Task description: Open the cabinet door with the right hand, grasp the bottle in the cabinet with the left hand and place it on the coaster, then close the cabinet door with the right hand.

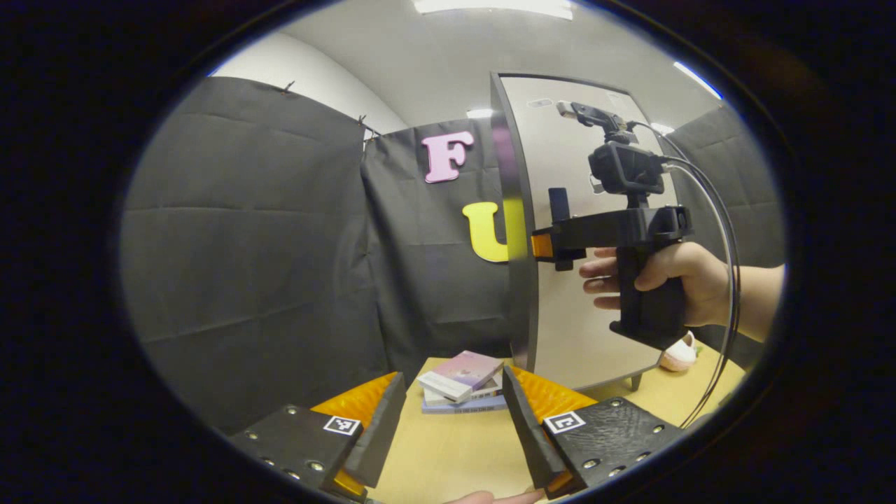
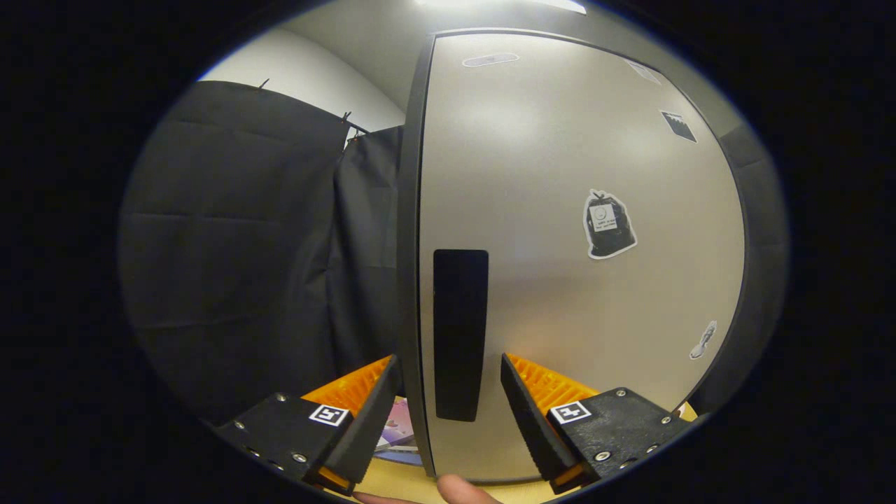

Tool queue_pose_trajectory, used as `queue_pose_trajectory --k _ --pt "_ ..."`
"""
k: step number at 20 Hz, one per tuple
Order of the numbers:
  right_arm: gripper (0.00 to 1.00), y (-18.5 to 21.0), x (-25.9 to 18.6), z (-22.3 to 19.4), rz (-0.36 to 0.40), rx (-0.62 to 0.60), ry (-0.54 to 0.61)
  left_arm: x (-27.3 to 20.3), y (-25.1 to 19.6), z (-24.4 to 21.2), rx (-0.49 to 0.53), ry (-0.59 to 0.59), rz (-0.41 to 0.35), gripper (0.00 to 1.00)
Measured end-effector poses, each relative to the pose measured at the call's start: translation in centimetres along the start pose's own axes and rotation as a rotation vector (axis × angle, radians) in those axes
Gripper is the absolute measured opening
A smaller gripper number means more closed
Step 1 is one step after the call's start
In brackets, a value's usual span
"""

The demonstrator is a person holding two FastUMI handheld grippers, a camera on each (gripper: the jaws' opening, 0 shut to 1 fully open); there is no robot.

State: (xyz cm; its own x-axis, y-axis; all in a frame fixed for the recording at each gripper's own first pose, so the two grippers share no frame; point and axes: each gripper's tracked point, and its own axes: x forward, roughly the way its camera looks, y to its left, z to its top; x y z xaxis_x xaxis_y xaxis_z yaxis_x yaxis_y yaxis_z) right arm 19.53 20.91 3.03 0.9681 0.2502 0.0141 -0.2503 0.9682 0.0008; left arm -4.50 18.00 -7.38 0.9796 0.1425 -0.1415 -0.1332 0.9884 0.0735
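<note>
Nearest, the left gripper [image 1: 453, 427] is held with jaws apart above the table [image 1: 448, 455]; beyond it a stack of books [image 1: 462, 383] is seen; farther off, the right gripper [image 2: 448, 413], jaws apart, straddles the cabinet door [image 2: 560, 245] edge beside its black handle [image 2: 460, 334], not clamped.

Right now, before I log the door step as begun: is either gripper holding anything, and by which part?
Nothing is held. The right gripper stands open around the cabinet door's edge and black handle; the left gripper is open over the table.
</note>
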Motion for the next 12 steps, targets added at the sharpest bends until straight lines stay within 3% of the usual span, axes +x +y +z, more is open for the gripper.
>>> queue_pose_trajectory --k 1,2,3,4,5,7,8,10,11,12 --pt "0.84 -0.1 0.2 -0.1 -0.011 -0.010 0.007 0.2 0.1 0.0 0.003 0.000 -0.002 0.81" --pt "0.69 -0.7 0.4 -0.1 -0.044 -0.029 0.006 0.3 0.2 0.1 0.005 -0.003 -0.002 0.84" --pt "0.62 -1.3 0.6 -0.2 -0.064 -0.048 0.002 0.6 0.2 0.2 0.007 -0.004 -0.003 0.79" --pt "0.39 -1.3 0.8 -0.2 -0.060 -0.038 -0.006 0.7 0.0 0.3 0.009 -0.004 -0.005 0.79" --pt "0.36 -1.2 0.7 -0.3 -0.053 -0.018 -0.003 0.7 -0.1 0.3 0.010 -0.005 -0.006 0.84" --pt "0.32 -1.3 0.6 -0.2 -0.044 -0.021 -0.006 0.7 -0.2 0.1 0.016 -0.006 -0.009 0.79" --pt "0.30 -1.3 0.6 -0.2 -0.044 -0.027 -0.005 0.6 -0.3 0.1 0.019 -0.005 -0.011 0.84" --pt "0.28 -1.3 0.6 -0.3 -0.045 -0.005 0.013 0.5 -0.5 0.0 0.022 -0.008 -0.008 0.84" --pt "0.27 -1.3 0.5 -0.4 -0.042 0.002 0.023 0.6 -0.4 -0.1 0.020 -0.010 -0.006 0.79" --pt "0.25 -1.3 0.4 -0.4 -0.036 0.004 0.031 0.7 -0.3 -0.2 0.016 -0.012 -0.001 0.84"
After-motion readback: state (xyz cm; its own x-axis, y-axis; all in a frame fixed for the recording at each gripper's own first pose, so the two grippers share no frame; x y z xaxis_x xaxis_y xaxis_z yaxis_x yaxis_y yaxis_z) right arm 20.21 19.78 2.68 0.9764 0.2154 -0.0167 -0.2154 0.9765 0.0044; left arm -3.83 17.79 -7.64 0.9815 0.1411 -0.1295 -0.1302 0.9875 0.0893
